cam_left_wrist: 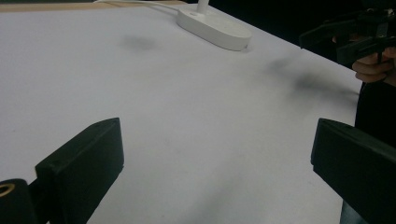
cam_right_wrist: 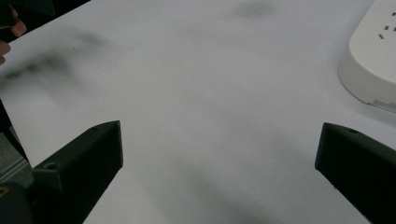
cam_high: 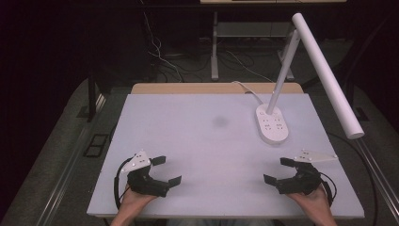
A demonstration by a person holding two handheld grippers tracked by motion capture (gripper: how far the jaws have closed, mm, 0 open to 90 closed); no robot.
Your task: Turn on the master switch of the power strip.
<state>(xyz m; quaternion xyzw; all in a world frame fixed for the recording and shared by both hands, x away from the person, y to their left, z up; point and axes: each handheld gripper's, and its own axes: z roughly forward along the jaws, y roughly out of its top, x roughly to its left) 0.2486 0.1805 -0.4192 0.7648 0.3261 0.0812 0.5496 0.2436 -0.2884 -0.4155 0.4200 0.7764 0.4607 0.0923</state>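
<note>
My left gripper (cam_high: 166, 170) rests low over the near left part of the white table (cam_high: 197, 141), jaws spread wide with nothing between them. My right gripper (cam_high: 279, 170) mirrors it at the near right, also open and empty. In the left gripper view, its own gripper (cam_left_wrist: 215, 168) frames bare table, and the other gripper (cam_left_wrist: 348, 39) shows at the upper right. In the right gripper view, the right gripper (cam_right_wrist: 219, 168) stands open over bare table.
A white desk lamp stands at the back right: its oval base (cam_high: 271, 123) (cam_left_wrist: 215, 28) (cam_right_wrist: 373, 70) has several sockets, and its long tube head (cam_high: 327, 75) reaches over the right edge. A faint dark smudge (cam_high: 219, 121) marks the table's middle. Cables lie on the floor behind.
</note>
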